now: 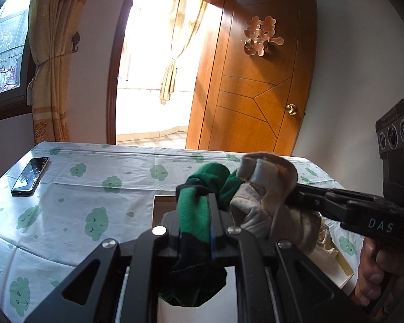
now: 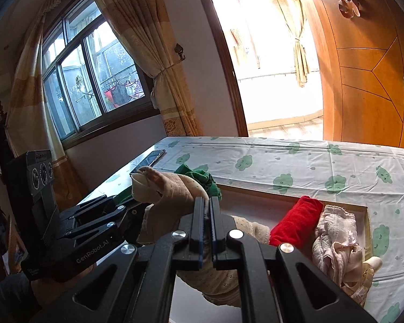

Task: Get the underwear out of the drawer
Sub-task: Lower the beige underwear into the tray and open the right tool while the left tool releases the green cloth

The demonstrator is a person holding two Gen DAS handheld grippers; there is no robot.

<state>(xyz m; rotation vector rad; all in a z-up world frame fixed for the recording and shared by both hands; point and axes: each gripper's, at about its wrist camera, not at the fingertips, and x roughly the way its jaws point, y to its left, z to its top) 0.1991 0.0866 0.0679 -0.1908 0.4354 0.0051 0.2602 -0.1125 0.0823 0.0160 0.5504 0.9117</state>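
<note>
— Clearly both tongs are busy: the left gripper [image 1: 212, 210] is pressed together on a green garment [image 1: 194, 215], its dark-trimmed cloth hanging below the jaws, while the right gripper [image 2: 206, 210] pinches a beige garment [image 2: 175, 188] that bunches up and over its fingers.

— And where does the underwear sit?

— Both pieces are lifted above the open drawer [image 2: 256, 196], which is sunk into a surface covered by a cloud-print cloth [image 2: 296, 161]. The two garments touch each other between the tools. Left in the drawer are a rolled red piece [image 2: 296, 223] and, just beside it, a crumpled pale pink piece [image 2: 334, 239].

— How will the fabric behave?

— Light, soft and limp, by the look of it. It droops wherever unsupported and should not slip much from ribbed pads, though a thin fold could slide free. The green and beige cloths may cling or snag together, so separating them calls for care.

— Best place to grip?

— A thick fold or a waistband, I judge, rather than a single layer. The red roll looks easiest taken across its middle.

— Anything else nearby?

— A phone [image 1: 31, 176] lies on the cloth, well apart; a wooden door [image 1: 256, 80] stands open beyond.
</note>
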